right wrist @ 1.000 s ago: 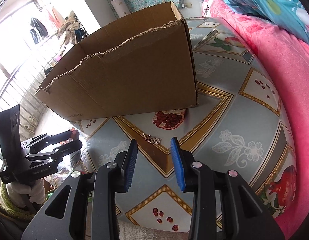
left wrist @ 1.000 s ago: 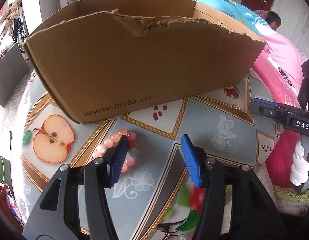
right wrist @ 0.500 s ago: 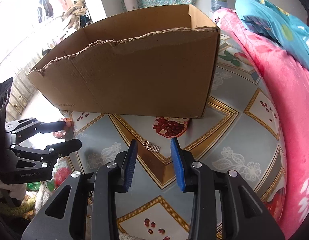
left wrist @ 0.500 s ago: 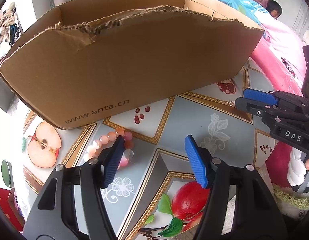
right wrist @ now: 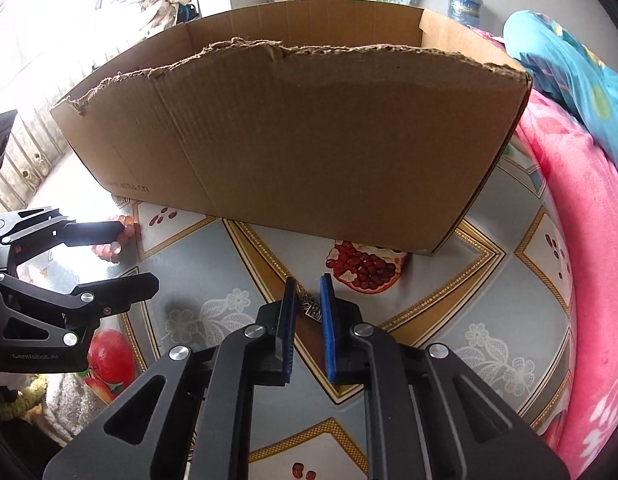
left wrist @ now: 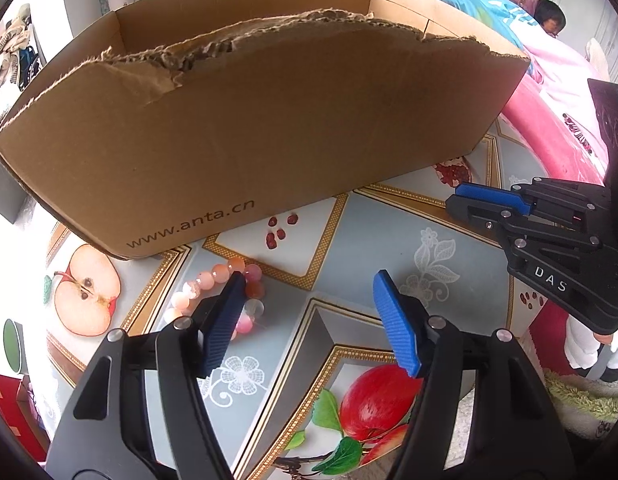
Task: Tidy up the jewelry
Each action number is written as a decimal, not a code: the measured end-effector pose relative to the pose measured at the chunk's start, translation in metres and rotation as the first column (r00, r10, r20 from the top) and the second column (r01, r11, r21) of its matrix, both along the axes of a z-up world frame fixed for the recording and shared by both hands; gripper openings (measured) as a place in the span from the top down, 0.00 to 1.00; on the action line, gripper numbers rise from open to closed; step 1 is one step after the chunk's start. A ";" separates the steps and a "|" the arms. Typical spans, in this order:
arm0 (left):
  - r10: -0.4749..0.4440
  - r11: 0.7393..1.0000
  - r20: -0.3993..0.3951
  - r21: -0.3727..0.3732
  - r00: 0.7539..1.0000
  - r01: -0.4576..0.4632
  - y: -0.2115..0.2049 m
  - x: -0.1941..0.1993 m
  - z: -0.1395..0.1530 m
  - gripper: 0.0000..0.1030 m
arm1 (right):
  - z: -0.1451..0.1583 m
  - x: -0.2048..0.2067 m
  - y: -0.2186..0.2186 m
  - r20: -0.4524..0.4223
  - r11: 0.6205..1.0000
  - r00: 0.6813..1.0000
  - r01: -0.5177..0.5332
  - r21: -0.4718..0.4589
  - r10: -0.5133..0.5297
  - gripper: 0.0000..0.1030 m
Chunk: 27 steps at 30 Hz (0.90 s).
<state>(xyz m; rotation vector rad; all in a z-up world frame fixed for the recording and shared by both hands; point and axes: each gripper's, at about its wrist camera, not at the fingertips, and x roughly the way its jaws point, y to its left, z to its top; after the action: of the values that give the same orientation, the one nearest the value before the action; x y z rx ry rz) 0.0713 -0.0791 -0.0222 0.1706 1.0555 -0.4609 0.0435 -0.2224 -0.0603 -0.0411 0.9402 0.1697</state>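
Now: left claw [left wrist: 307, 292] agape | right claw [right wrist: 307, 300] straddling pendant [right wrist: 312, 307] (unclamped)

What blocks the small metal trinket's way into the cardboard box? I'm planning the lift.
The box's near wall stands between the trinket and the inside, so it must go over the torn rim. The right gripper straddles the trinket, unobstructed.

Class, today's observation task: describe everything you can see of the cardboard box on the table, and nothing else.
The cardboard box is plain brown corrugated card, long, open at the top. Its near wall has a ragged, torn top edge; the far wall and ends are cut straight. "www.anta.cn" is printed in dark letters low on the near wall, toward the left end. It stands upright on the fruit-patterned tablecloth, covering part of a printed pomegranate. What it holds is hidden. A pink bead bracelet lies just in front, apart from it. Neither gripper touches it.
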 end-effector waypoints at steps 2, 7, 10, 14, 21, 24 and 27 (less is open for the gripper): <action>0.000 1.000 -0.001 -0.001 1.000 0.000 0.000 0.000 0.000 0.39 | 0.000 0.000 0.001 0.000 1.000 1.000 0.005 0.000 -0.005 0.93; 0.001 1.000 -0.001 -0.002 1.000 -0.001 0.001 0.001 0.000 0.39 | 0.003 0.000 -0.002 0.004 0.999 1.000 0.013 0.037 -0.013 0.95; 0.002 1.000 -0.002 -0.004 1.000 -0.002 0.002 0.001 0.001 0.39 | 0.005 0.002 -0.004 0.008 0.998 1.000 0.019 0.059 -0.020 0.95; 0.002 1.000 -0.002 -0.006 1.000 -0.002 0.004 0.001 0.001 0.39 | 0.009 0.002 -0.008 0.010 0.994 0.999 0.030 0.103 -0.031 0.95; 0.004 1.000 -0.007 -0.018 1.000 -0.004 0.009 0.003 0.001 0.39 | 0.018 0.002 -0.016 0.020 0.984 0.999 0.043 0.173 -0.047 0.95; 0.003 1.000 -0.006 -0.017 1.000 -0.003 0.009 0.002 0.001 0.38 | 0.020 0.000 -0.017 0.024 0.980 0.998 0.048 0.194 -0.054 0.95; 0.003 1.000 -0.003 -0.018 1.000 -0.003 0.009 0.002 0.001 0.38 | 0.024 -0.001 -0.019 0.030 0.977 0.998 0.053 0.208 -0.061 0.95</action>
<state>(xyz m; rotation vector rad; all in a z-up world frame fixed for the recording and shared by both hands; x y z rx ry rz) 0.0733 -0.0701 -0.0211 0.1525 1.0547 -0.4674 0.0423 -0.2412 -0.0367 0.1744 0.8824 0.2119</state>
